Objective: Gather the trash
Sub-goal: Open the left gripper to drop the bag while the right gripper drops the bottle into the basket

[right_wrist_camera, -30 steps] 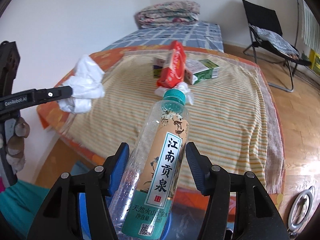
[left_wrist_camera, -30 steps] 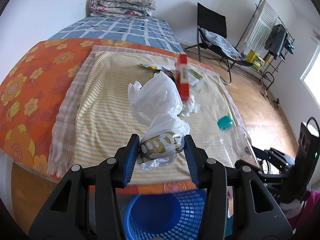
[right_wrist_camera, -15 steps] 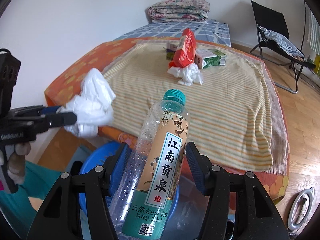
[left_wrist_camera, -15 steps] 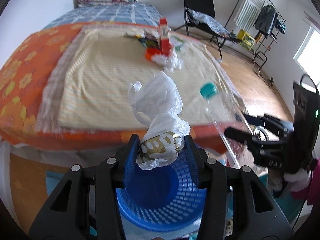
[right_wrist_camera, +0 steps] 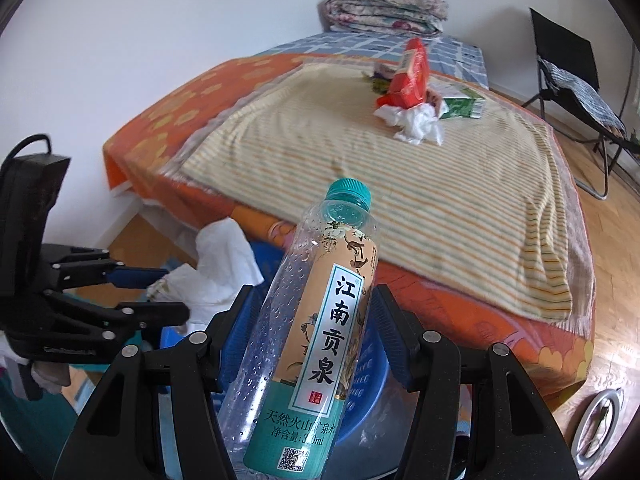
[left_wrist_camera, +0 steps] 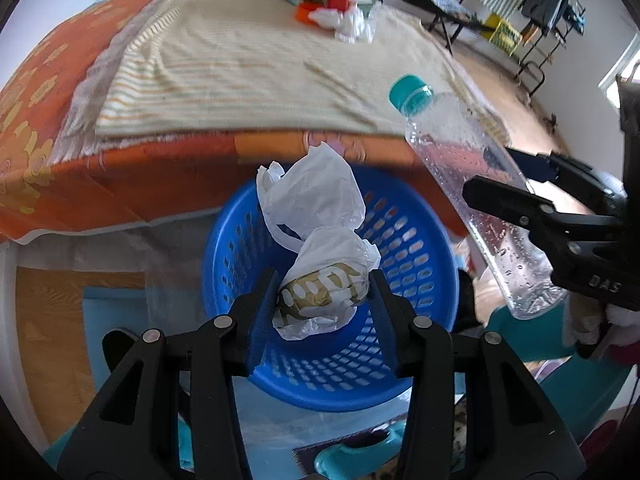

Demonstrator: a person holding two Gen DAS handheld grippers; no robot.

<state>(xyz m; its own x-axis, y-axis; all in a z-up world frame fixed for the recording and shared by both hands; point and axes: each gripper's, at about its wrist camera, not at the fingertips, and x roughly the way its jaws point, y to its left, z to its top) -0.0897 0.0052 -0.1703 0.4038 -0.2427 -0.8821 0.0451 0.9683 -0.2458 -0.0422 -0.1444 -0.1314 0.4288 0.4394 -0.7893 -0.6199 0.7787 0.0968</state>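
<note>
Left gripper (left_wrist_camera: 322, 300) grips white plastic bag (left_wrist_camera: 320, 240) above blue basket (left_wrist_camera: 424, 280).

A bright bedroom ahead of me, white walls and wood floor.

I look over a bed (right_wrist_camera: 460, 216) spread with a striped blanket (right_wrist_camera: 400, 184) on an orange flowered sheet (left_wrist_camera: 44, 120), a folded quilt (right_wrist_camera: 386, 10) at its far end against the white wall (right_wrist_camera: 180, 32). A black folding chair (right_wrist_camera: 568, 72) stands on the wood floor (right_wrist_camera: 612, 240) beside it; a clothes rack (left_wrist_camera: 536, 4) stands beyond the chair, and daylight enters from a window (left_wrist_camera: 620, 68).
</note>
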